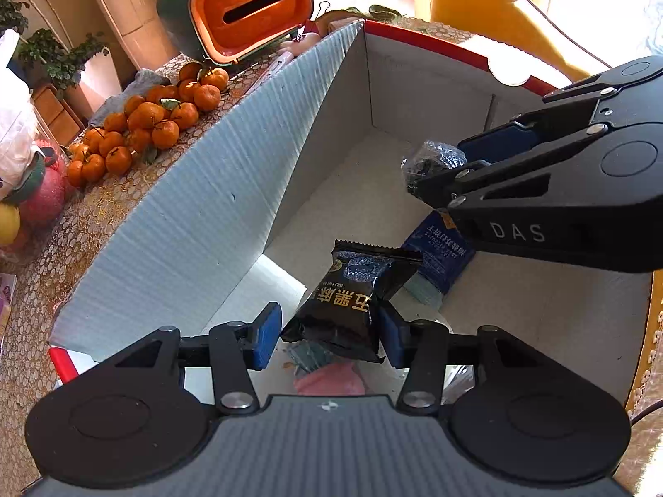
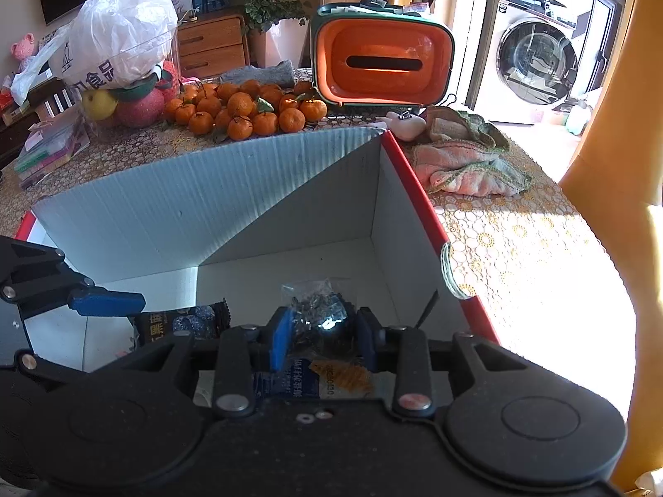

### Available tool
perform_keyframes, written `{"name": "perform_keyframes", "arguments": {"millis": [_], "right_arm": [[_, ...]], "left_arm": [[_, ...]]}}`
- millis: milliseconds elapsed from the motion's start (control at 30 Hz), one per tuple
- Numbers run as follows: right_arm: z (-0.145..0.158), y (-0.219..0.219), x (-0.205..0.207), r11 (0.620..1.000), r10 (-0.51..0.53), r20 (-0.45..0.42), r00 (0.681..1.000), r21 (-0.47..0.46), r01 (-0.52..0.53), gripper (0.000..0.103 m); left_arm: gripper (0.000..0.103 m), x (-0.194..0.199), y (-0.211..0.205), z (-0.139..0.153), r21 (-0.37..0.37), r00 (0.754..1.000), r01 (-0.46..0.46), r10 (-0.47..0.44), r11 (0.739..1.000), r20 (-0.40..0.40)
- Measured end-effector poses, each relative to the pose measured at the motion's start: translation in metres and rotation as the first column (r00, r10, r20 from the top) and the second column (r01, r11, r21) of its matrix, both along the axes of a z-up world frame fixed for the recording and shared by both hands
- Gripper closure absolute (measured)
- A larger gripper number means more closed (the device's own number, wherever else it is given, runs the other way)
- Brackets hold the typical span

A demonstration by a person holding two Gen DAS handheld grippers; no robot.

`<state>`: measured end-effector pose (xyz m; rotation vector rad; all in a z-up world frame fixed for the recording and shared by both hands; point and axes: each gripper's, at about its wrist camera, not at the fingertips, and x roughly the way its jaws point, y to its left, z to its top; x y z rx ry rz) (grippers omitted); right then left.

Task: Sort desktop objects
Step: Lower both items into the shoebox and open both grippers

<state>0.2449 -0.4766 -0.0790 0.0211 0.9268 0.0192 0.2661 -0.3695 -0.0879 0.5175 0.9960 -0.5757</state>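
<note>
A white corrugated box with red edges lies open under both grippers. Over its floor my left gripper holds a black snack packet. The packet is tilted, with its lower corners against both blue pads. One left finger shows in the right wrist view. My right gripper is shut on a small clear bag holding something dark and round, above the box's far right part. On the box floor lie a blue packet and something pink.
Behind the box, on the patterned tablecloth, are a pile of tangerines, an orange tissue box, a pink-and-green cloth, and a white plastic bag over fruit. A yellow chair stands to the right.
</note>
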Motion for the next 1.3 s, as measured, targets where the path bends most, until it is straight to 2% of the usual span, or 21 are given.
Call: {"name": "perform_keyframes", "arguments": {"millis": [367, 500, 567, 600, 633, 733, 1033, 1233, 1300], "right_arm": [[-0.005, -0.002, 0.011, 1.000, -0.017, -0.097, 0.995, 0.019, 0.019, 0.067], [-0.004, -0.004, 0.009, 0.999, -0.027, -0.093, 0.995, 0.032, 0.030, 0.064], [-0.002, -0.004, 0.007, 0.998, -0.025, -0.089, 0.996, 0.050, 0.029, 0.055], [-0.001, -0.004, 0.005, 0.998, -0.024, -0.087, 0.996, 0.060, 0.029, 0.053], [0.000, -0.002, 0.004, 0.997, -0.023, -0.081, 0.996, 0.066, 0.028, 0.048], [0.004, 0.002, -0.001, 0.998, -0.026, -0.058, 0.998, 0.058, 0.029, 0.038], [0.024, 0.002, -0.020, 0.990, -0.039, -0.010, 0.999, 0.136, 0.040, 0.031], [0.040, 0.005, -0.040, 0.984, -0.056, 0.015, 0.998, 0.173, 0.052, 0.031], [0.046, 0.006, -0.048, 0.984, -0.062, 0.028, 0.998, 0.167, 0.057, 0.026]], "left_arm": [[0.053, 0.005, -0.002, -0.005, 0.020, 0.999, -0.002, 0.003, 1.000, -0.053], [0.052, 0.006, -0.001, -0.004, 0.010, 0.998, 0.000, 0.001, 1.000, -0.059], [0.047, 0.004, 0.001, -0.002, 0.000, 0.999, -0.009, 0.009, 1.000, -0.050], [0.040, 0.004, 0.002, 0.000, -0.008, 0.999, -0.012, 0.012, 1.000, -0.046], [0.036, 0.003, 0.004, 0.002, -0.018, 0.999, -0.016, 0.016, 1.000, -0.043], [0.036, -0.001, 0.009, 0.007, -0.040, 0.999, -0.033, 0.031, 0.999, -0.042], [0.036, -0.022, 0.026, 0.027, -0.109, 0.998, -0.055, 0.050, 0.993, -0.042], [0.036, -0.041, 0.036, 0.046, -0.144, 0.999, -0.052, 0.049, 0.988, -0.022], [0.036, -0.048, 0.040, 0.052, -0.162, 0.999, -0.051, 0.048, 0.985, -0.018]]}}
